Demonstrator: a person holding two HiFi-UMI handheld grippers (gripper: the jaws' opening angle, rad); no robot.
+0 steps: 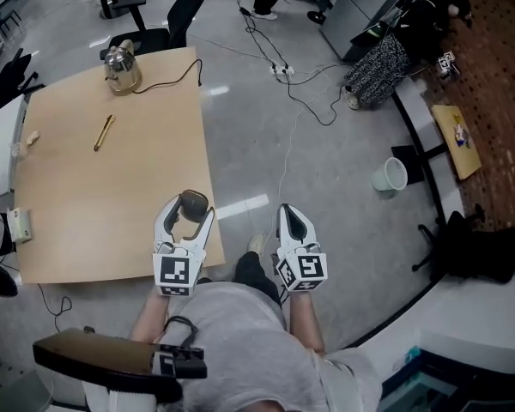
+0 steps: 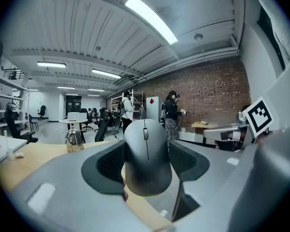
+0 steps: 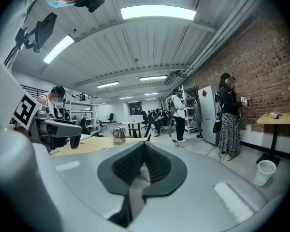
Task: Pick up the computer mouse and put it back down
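Mouse [image 2: 147, 153] first: smooth matte dark grey plastic, a rounded teardrop shell with a thin seam down its middle and a small scroll wheel toward the far end. My left claw [image 1: 188, 213] is clenched on it, the black ribbed pads [image 2: 111, 162] pressing its two flanks. Its underside is turned away from me. In the head view it sits between the jaw tips over the near right corner of the worktop [image 1: 112, 196]. I cannot tell from there whether it touches the board, though the left gripper view shows tan edge and grey floor below it.

My right claw [image 3: 144, 166] is clenched on nothing, its knurled black pads pressed together. It hangs just beside the left one, past the worktop's edge and over the floor. Each claw carries a white cube [image 1: 176, 273] printed with black square markers.

The worktop is a flat, pale tan board, plain and matte. Well beyond the mouse lies a slim brass-coloured rod [image 1: 104, 132]. At the far edge stands a shiny rounded metal kettle [image 1: 120, 69] with a black cord trailing off. Small pale things at the left edge are too tiny to name. A white cup [image 1: 390, 176] stands on the glossy grey floor. Farthest off, the gripper views show a rough red brick wall [image 2: 208, 88].
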